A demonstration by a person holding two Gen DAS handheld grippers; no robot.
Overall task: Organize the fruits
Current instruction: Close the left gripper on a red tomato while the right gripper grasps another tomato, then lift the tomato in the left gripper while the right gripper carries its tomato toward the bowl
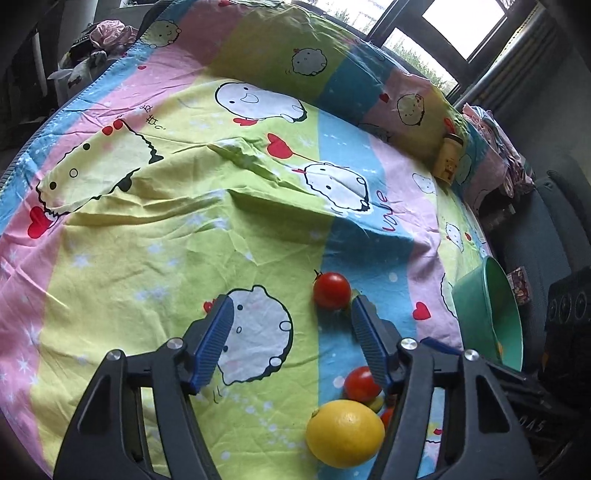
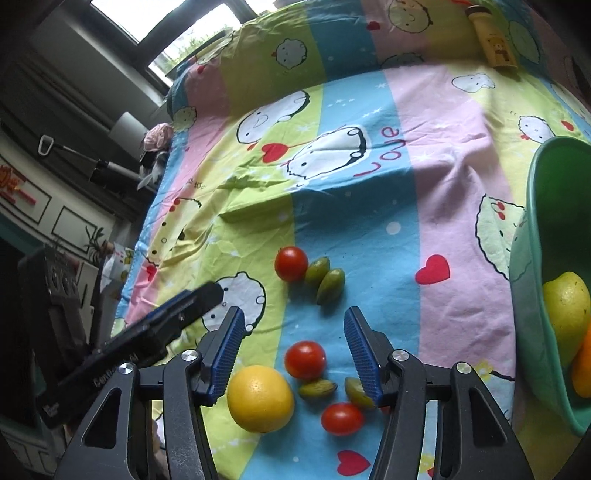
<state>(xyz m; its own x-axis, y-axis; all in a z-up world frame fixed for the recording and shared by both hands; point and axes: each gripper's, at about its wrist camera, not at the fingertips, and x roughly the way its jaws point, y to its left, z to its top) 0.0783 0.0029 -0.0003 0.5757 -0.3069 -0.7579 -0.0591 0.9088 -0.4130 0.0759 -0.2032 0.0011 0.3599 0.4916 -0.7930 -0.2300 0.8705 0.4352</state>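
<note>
On a cartoon-print bedsheet lie a yellow lemon (image 2: 260,398), three red tomatoes (image 2: 305,360) (image 2: 342,418) (image 2: 291,263) and several small green fruits (image 2: 330,285). My right gripper (image 2: 293,326) is open and empty, hovering just above the near tomato and lemon. My left gripper (image 1: 291,312) is open and empty; the far tomato (image 1: 331,290) lies by its right fingertip, the lemon (image 1: 345,432) below it. A green bowl (image 2: 532,258) at the right holds a yellow-green fruit (image 2: 567,306) and an orange one (image 2: 583,363). The left gripper also shows in the right wrist view (image 2: 192,302).
A yellow bottle (image 2: 495,37) lies by the pillow at the far end of the bed. The bowl (image 1: 476,299) sits near the bed's right edge. Clothes (image 1: 107,35) are piled at the far left corner. Dark furniture stands beside the bed.
</note>
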